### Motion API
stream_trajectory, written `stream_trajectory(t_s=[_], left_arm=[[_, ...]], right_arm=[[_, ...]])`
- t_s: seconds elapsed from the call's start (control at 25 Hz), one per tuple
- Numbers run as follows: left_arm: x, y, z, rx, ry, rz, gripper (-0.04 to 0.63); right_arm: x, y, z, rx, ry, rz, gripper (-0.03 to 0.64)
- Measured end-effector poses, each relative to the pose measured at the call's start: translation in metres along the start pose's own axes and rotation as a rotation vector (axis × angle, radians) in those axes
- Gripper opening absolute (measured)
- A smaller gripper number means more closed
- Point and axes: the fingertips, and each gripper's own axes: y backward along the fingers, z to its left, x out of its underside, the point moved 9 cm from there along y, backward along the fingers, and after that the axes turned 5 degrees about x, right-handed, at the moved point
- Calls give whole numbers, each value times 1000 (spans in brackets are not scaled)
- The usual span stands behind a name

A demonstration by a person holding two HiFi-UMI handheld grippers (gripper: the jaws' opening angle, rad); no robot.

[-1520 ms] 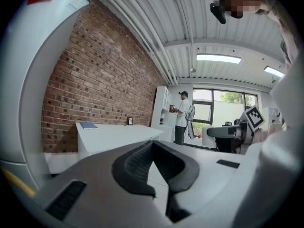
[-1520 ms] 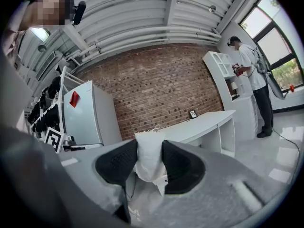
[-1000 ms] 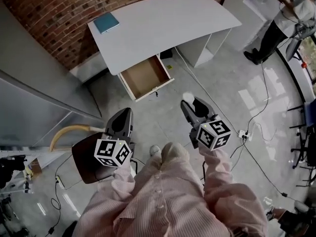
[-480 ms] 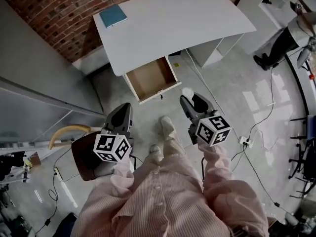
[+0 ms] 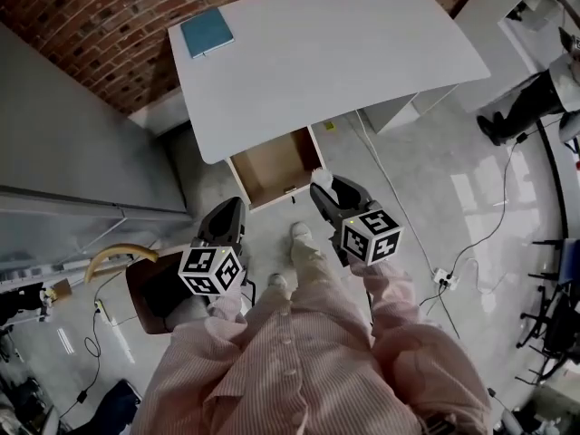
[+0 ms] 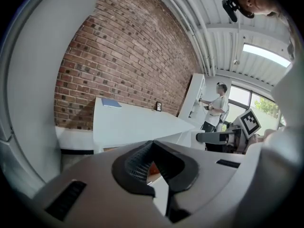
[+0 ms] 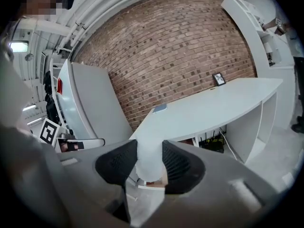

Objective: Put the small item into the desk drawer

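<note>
A white desk (image 5: pixel 326 53) stands against the brick wall, and its wooden drawer (image 5: pixel 272 166) is pulled open below the front edge. My right gripper (image 5: pixel 321 185) is shut on a small white item (image 5: pixel 321 178), held just at the drawer's right front corner. In the right gripper view the white item (image 7: pixel 148 160) sits pinched between the black pads. My left gripper (image 5: pixel 227 217) hangs lower left of the drawer, shut with nothing in it; in its own view the pads (image 6: pixel 142 163) meet.
A teal notebook (image 5: pixel 207 33) lies on the desk's far left corner. A dark chair (image 5: pixel 149 288) stands at my left. Cables and a power strip (image 5: pixel 441 277) run over the floor at right. A person (image 5: pixel 539 98) stands far right. A grey cabinet (image 5: pixel 63 143) flanks the desk.
I have stepped closer to the desk. My right gripper with the white item has moved up and left, from clear of the drawer to its front right corner. The left gripper stayed level.
</note>
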Motion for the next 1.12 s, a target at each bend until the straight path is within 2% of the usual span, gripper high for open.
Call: stream_trajectory(t_s=[0.2, 0.44, 0.6, 0.84, 1.12], left_arm=[[9, -28, 7, -50, 68, 28, -2], [15, -60, 15, -111, 112, 55, -2], [25, -75, 24, -155, 155, 67, -2], [45, -93, 42, -193, 199, 85, -2], [77, -122, 74, -199, 234, 109, -2]], right_arm=[[4, -34, -28, -35, 23, 95, 161], [4, -70, -56, -79, 66, 192, 161], [10, -94, -66, -113, 124, 260, 161], [34, -135, -77, -140, 205, 357, 161], [70, -196, -88, -162, 320, 443, 161]])
